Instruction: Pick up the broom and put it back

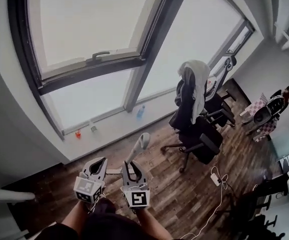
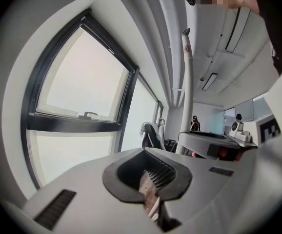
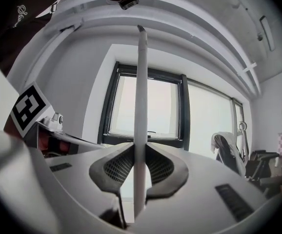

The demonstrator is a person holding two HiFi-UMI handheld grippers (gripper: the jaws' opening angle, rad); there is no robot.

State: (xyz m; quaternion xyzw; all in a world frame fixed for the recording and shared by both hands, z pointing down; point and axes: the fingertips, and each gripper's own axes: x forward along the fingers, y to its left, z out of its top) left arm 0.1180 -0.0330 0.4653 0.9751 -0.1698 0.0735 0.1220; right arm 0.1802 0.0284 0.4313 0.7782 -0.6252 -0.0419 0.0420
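Right gripper (image 3: 140,155) gripping broom (image 3: 141,82), left gripper (image 2: 150,177) closed

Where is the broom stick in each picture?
Head view: the broom handle pokes up from the right gripper, bottom middle.
Left gripper view: the broom handle stands tall, right of centre.
Right gripper view: the broom handle is dead centre, clamped between the jaws.
Shared landmark: the big window.

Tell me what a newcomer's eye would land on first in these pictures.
A big dark-framed window fills the upper left of the head view, and to its right a black office chair draped with a pale cloth stands on the wood floor. At bottom centre the right tongs are clamped on the white broom handle, which runs straight up through that gripper's view. Beside them, the left tongs are shut on nothing.
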